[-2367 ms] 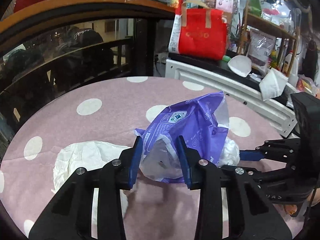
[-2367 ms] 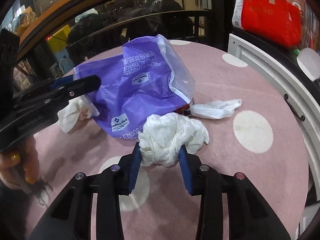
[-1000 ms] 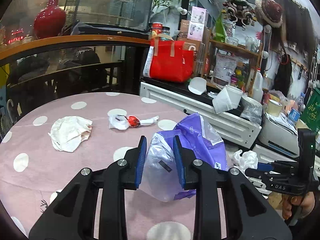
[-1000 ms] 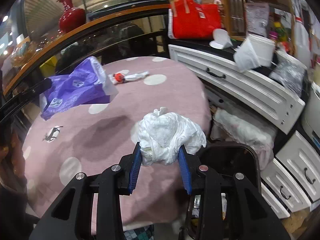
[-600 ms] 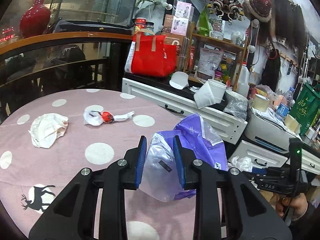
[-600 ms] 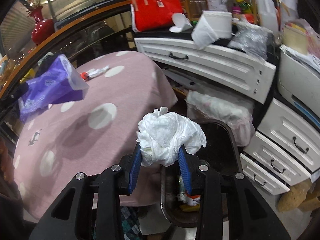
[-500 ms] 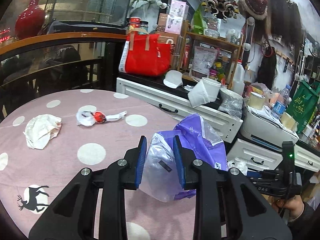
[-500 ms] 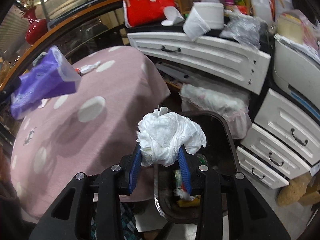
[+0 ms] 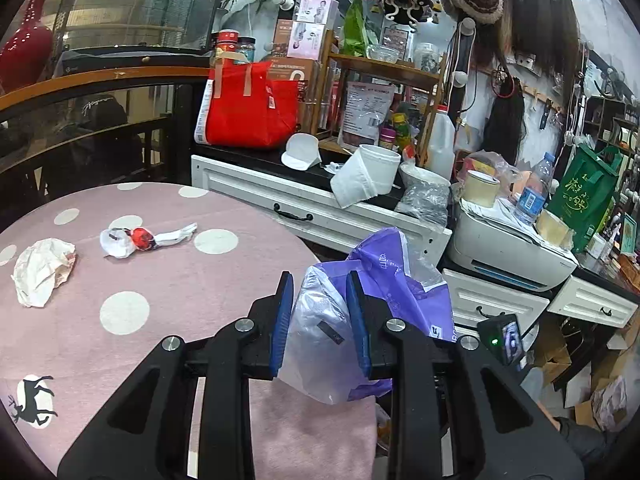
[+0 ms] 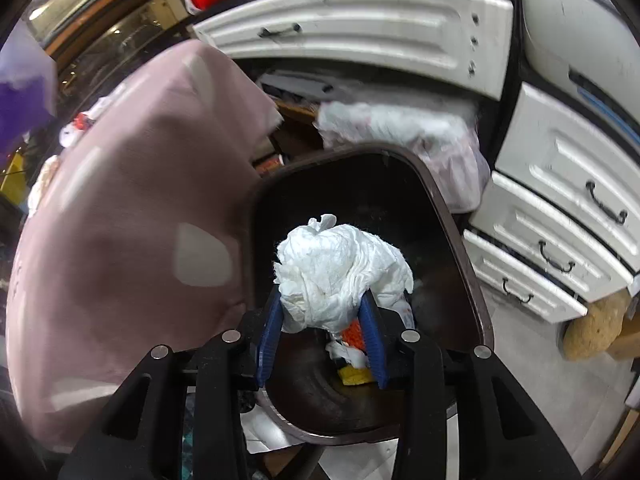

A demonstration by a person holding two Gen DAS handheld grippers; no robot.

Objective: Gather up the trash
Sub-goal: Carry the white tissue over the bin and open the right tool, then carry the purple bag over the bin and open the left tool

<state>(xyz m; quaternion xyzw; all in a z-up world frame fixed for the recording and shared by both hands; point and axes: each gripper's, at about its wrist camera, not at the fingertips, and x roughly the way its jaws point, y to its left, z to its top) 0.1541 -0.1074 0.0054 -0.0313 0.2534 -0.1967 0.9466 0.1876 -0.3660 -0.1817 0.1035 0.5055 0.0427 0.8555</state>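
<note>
Presently: two grippers, each carrying one item of trash.
Left gripper (image 9: 319,320) is clenched on one purple tissue wrapper (image 9: 384,280) past the table (image 9: 168,280) edge, print illegible; right gripper (image 10: 322,328), jaws opening, has one white tissue wad (image 10: 340,268) between them over the bin (image 10: 460,240). Two scraps lie on the table.

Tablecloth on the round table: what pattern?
Pink tablecloth with white polka dots, clearest in the left wrist view.
</note>
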